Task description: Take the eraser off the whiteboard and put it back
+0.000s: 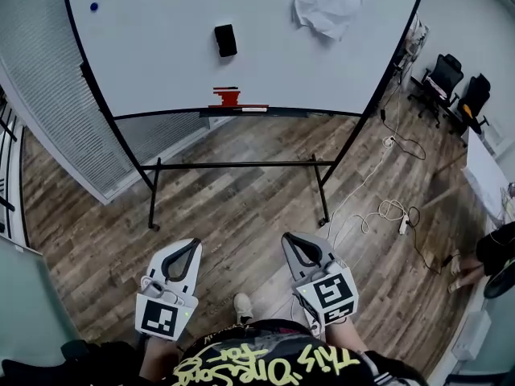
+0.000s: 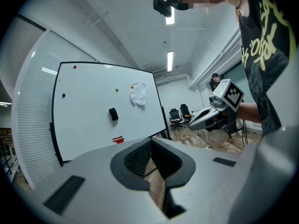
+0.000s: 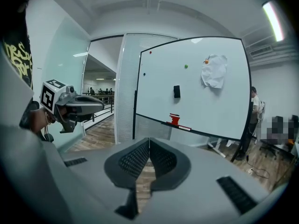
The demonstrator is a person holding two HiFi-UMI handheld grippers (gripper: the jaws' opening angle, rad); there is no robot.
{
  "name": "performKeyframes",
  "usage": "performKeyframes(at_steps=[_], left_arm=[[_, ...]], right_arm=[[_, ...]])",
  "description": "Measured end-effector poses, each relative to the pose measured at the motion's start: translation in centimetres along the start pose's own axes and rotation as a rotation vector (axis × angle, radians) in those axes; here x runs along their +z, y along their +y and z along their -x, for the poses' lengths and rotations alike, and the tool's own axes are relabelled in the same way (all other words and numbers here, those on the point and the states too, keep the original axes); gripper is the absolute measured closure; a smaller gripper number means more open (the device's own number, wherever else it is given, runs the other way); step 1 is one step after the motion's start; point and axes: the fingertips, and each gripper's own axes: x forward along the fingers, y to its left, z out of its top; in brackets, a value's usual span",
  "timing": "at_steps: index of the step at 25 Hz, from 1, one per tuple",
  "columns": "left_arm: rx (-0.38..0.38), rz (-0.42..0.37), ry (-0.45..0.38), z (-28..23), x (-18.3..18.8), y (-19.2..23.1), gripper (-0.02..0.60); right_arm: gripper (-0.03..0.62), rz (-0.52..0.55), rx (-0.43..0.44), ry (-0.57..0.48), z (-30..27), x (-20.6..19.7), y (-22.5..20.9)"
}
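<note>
A black eraser [image 1: 226, 40] sticks to the whiteboard [image 1: 161, 47] on its wheeled stand, well ahead of me; it also shows as a small dark block in the left gripper view [image 2: 113, 114] and the right gripper view [image 3: 176, 91]. Both grippers are held low near my body, far from the board. My left gripper [image 1: 193, 244] has its jaws together with nothing between them. My right gripper [image 1: 287, 240] is likewise shut and empty. Each gripper sees the other: the right gripper [image 2: 194, 123] at the right of the left gripper view, the left gripper [image 3: 96, 107] at the left of the right gripper view.
A red object [image 1: 227, 96] sits on the board's tray. A crumpled white paper [image 1: 330, 2] hangs at the board's upper right, with small coloured magnets [image 1: 94, 7]. Cables [image 1: 390, 211] lie on the wooden floor at right; black chairs [image 1: 459, 91] and a person [image 1: 495, 252] stand further right.
</note>
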Motion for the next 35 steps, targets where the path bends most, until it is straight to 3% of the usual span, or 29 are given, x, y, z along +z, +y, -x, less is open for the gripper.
performKeyframes(at_steps=[7,15,20,23,31,35], left_arm=[[0.035,0.038,0.0,-2.2,0.2,2.2,0.574],[0.033,0.035,0.01,-2.9,-0.2,3.3,0.574],[0.039,0.039,0.002,-3.1,0.1,4.1,0.574],[0.044,0.049,0.002,-3.0,-0.1,4.3,0.574],[0.066,0.072,0.001,-3.0,-0.2,4.3,0.574],[0.075,0.079,0.005,-2.8,-0.4,4.6,0.574]], right_arm=[[0.585,0.065,-0.004,-0.08,-2.5,2.0,-2.2],[0.585,0.004,-0.004,-0.042,-3.9,2.0,-2.3],[0.584,0.071,0.009,-0.073,-4.7,2.8,-2.6],[0.585,0.022,0.022,-0.065,-5.1,2.7,-2.3],[0.583,0.014,0.044,-0.048,-5.3,2.4,-2.5],[0.584,0.079,0.059,-0.091,-5.9,2.8,-2.6]])
